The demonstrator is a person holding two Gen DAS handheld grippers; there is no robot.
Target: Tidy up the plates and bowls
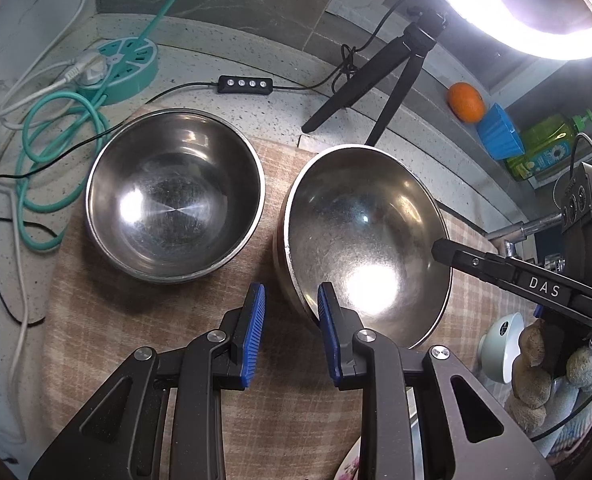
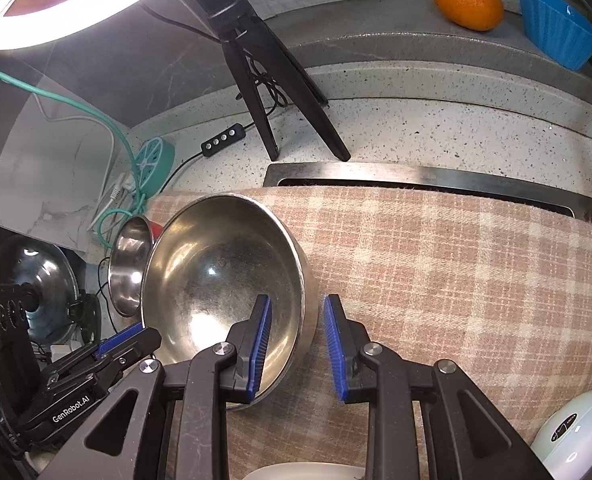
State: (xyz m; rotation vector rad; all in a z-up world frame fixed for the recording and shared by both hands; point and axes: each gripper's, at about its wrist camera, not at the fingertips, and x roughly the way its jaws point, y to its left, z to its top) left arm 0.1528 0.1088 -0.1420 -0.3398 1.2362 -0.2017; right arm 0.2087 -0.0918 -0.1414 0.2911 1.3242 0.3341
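Note:
Two steel bowls stand on a checked cloth [image 1: 279, 420]. The smaller bowl [image 1: 175, 196] sits upright at the left. The larger bowl [image 1: 366, 240] is tilted up on its edge at the right. My left gripper [image 1: 289, 320] is open, its jaws astride the larger bowl's near rim. My right gripper [image 2: 298, 344] is open too, its jaws astride the same bowl [image 2: 223, 276] at its right rim; it shows in the left wrist view [image 1: 456, 256]. The smaller bowl [image 2: 129, 266] is partly hidden behind the larger one.
A ring light [image 1: 536, 8] on a black tripod [image 1: 380, 84] stands behind the bowls. A teal power strip [image 1: 123, 68] with cables lies at the back left. An orange [image 2: 468, 2] and a blue cup [image 2: 554, 26] sit on the ledge. A white bowl [image 2: 576, 436] is at the near right.

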